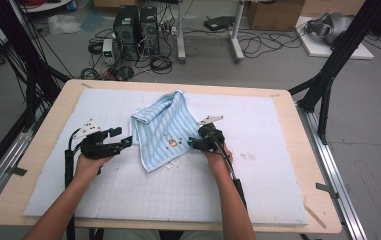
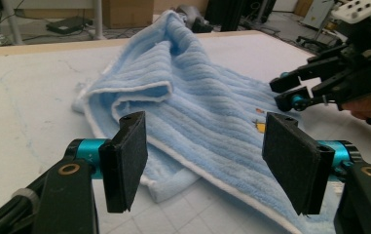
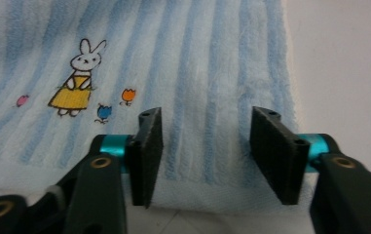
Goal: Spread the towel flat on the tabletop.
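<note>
Blue striped towel (image 1: 160, 131) lay crumpled mid-mat, 12 o'clock corner folded over. Right gripper (image 3: 205, 146) straddled its 3 o'clock hem, jaws apart, not pinching yet, probably lining up a grab. Left gripper (image 2: 205, 165) sat at 9 o'clock, jaws spread, empty.

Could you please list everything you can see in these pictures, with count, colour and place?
towel: one, light blue striped with white edging, crumpled and partly folded mid-table
rabbit picture: one, white rabbit in a yellow dress, on the towel
mat: one, pale blue-white with a grid, covering the table
table: one, light wood, under the mat
computer towers: two, black, on the floor behind the table
cardboard box: one, brown, on the floor at the back
left gripper: one, black, open, left of the towel
right gripper: one, black, open over the towel's right edge
forearms: two, entering from the bottom
</note>
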`<state>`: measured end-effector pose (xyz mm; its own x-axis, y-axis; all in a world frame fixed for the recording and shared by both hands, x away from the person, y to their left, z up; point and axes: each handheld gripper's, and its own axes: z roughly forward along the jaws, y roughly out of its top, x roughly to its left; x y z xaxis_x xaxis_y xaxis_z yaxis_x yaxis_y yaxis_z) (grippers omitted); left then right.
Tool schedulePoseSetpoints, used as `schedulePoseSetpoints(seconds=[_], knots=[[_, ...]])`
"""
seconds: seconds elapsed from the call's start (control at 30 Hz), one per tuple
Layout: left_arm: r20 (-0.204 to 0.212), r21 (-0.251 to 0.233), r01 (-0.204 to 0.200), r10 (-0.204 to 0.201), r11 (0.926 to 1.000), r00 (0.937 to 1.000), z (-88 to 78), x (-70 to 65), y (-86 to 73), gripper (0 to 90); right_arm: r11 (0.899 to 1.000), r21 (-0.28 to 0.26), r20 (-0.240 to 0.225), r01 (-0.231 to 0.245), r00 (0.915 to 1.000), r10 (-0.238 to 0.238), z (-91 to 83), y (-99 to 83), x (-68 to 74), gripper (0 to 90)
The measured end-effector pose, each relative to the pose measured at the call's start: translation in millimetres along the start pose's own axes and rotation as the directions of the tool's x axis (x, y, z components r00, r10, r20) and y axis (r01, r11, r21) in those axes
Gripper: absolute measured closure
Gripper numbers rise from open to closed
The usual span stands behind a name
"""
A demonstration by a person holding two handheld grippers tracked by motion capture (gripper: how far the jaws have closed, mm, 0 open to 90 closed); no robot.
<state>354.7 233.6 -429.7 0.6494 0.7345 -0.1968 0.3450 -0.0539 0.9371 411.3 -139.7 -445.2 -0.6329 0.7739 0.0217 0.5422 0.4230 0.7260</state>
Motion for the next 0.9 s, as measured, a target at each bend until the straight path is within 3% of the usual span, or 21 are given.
schedulePoseSetpoints(seconds=[0.03, 0.13, 0.17, 0.3, 0.37, 0.67, 0.77, 0.9], knots=[[-0.005, 0.003, 0.004, -0.004, 1.0000, 1.0000, -0.2, 1.1, -0.3, 33.7, 1.000, 0.000, 0.000, 0.000, 1.0000, 0.000, 0.0, 0.0, 0.0, 58.0], [-0.013, 0.008, 0.008, -0.008, 0.9999, 0.9999, -1.1, 2.7, -0.6, 33.9, 1.000, 0.014, -0.037, 0.006, 0.9993, -0.006, -4.8, -1.3, 3.5, 79.9], [-0.018, 0.007, 0.008, -0.008, 0.9999, 0.9998, -1.6, 2.9, -0.5, 34.2, 1.000, 0.022, -0.043, 0.010, 0.9990, -0.009, -7.3, -2.4, 6.2, 82.6], [-0.028, 0.012, 0.011, -0.010, 0.9999, 0.9995, -2.7, 5.4, -1.0, 34.6, 0.997, 0.052, -0.096, 0.050, 0.9944, -0.045, -22.0, -11.8, 15.6, 83.9], [-0.031, 0.013, 0.024, -0.024, 0.9996, 0.9992, -2.6, 6.6, -1.5, 34.9, 0.997, 0.042, -0.118, 0.066, 0.9911, -0.061, -32.5, -21.5, 20.2, 83.9], [-0.048, 0.016, 0.030, -0.029, 0.9994, 0.9984, -3.6, 10.1, -2.3, 34.9, 0.998, 0.023, -0.170, 0.065, 0.9836, -0.060, -75.7, -64.1, 32.5, 83.9], [-0.058, 0.012, 0.038, -0.037, 0.9992, 0.9977, -3.7, 11.2, -2.9, 34.9, 0.997, 0.022, -0.210, 0.073, 0.9755, -0.067, -88.2, -78.5, 37.7, 83.9], [-0.061, 0.013, 0.040, -0.039, 0.9991, 0.9974, -4.1, 12.6, -3.2, 34.9, 0.993, 0.031, -0.287, 0.111, 0.9530, -0.098, -103.8, -89.9, 49.5, 83.4]])
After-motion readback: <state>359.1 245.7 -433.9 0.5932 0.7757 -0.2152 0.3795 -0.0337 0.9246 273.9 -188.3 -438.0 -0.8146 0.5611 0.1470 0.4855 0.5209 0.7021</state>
